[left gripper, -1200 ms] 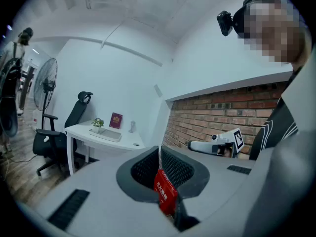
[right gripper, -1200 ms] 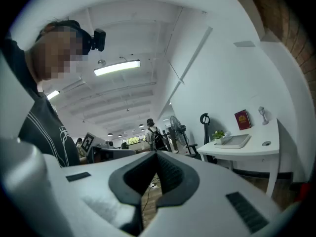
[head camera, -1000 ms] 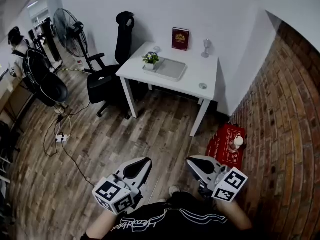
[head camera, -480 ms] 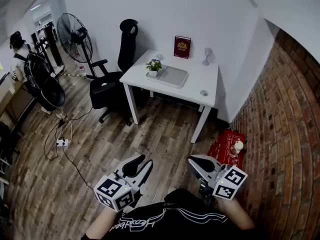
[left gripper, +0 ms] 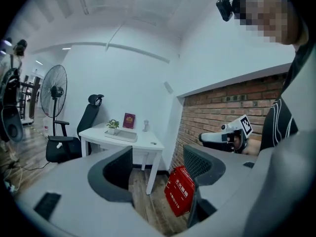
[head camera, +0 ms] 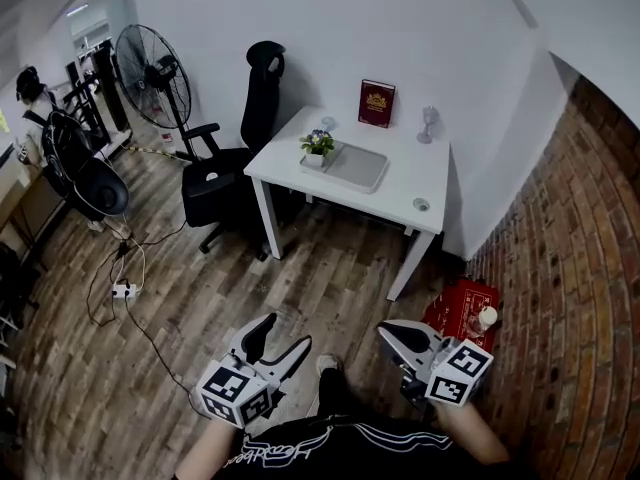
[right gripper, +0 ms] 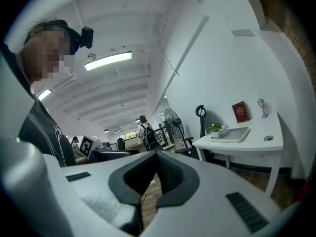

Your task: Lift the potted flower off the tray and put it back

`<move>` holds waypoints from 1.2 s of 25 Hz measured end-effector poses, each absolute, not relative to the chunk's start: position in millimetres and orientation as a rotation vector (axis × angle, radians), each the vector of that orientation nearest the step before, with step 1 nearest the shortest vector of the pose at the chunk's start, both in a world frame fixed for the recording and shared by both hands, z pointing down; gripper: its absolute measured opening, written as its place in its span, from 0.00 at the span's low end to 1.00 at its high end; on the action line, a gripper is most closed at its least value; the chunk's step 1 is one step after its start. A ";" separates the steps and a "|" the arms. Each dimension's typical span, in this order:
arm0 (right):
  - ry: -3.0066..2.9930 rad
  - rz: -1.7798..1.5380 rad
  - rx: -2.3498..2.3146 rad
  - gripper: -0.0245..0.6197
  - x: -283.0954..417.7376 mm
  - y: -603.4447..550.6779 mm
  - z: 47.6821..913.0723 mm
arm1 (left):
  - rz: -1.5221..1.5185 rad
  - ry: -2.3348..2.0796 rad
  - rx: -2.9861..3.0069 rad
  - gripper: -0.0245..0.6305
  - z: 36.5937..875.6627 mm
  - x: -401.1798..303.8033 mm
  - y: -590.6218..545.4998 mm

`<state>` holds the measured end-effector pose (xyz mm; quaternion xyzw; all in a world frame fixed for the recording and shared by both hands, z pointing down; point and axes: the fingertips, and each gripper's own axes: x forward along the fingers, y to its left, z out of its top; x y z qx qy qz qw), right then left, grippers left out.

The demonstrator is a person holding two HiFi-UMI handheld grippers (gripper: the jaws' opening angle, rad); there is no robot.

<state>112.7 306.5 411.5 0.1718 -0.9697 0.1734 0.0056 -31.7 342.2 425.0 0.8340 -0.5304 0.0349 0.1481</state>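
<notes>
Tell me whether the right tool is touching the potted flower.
Apart. Head view shows wooden floor between the right tool and the potted flower on the table.

The potted flower (head camera: 318, 147) is a small, leafy green plant with a few pale blooms, growing in a short white pot. It stands upright at the left end of the tray (head camera: 362, 168) as the head view shows it. From this far off it cannot be told whether the pot sits inside the rim or just against it. The tray is a flat, grey rectangle with rounded corners and a low rim. It lies level on the white desk (head camera: 430, 173), in the desk's left half, slightly askew to the desk's edges. The flower is at the tray's end nearest the desk's left edge.
</notes>
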 end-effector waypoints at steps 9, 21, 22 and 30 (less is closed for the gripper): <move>-3.044 0.613 0.540 0.04 69.2 187.0 422.3 | 0.122 -1.570 2.349 0.56 436.7 -78.3 231.4; -3.035 0.588 0.566 0.04 40.5 22.6 414.8 | 0.171 -1.554 2.357 0.56 438.0 -106.0 44.7; -3.036 0.565 0.564 0.04 39.1 14.7 412.0 | 0.178 -1.541 2.357 0.56 439.2 -103.8 35.9; -3.026 0.539 0.569 0.04 31.3 -16.3 412.9 | 0.248 -1.527 2.357 0.56 457.0 -99.9 -17.2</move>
